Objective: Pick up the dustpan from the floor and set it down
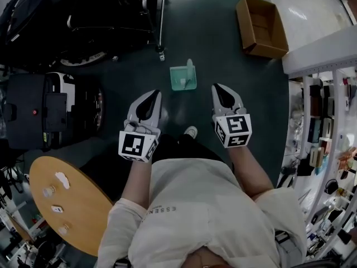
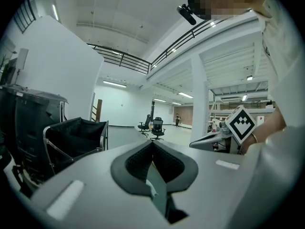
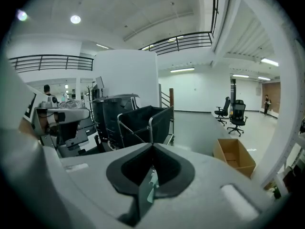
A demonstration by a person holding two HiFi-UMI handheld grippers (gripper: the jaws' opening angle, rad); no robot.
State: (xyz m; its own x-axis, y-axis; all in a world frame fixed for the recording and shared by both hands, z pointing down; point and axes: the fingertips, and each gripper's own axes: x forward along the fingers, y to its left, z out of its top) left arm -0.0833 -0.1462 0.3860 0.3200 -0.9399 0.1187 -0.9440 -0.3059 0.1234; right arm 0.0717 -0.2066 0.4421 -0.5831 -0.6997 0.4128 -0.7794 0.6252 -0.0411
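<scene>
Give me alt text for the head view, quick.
Seen from above, a person holds the left gripper and right gripper, both shut and empty, above a dark floor, with a green dustpan lying on it just ahead, between them. An open cardboard box sits upper right, a round wooden table lower left.

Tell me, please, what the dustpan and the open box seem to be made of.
The dustpan looks like smooth pale-green plastic, judging by its even colour and moulded shape. The open box looks like plain brown cardboard, matt, with thin flat walls.

Dustpan (image 1: pixel 183 78) on floor (image 1: pixel 223 60), left of box (image 1: pixel 262 27)
</scene>
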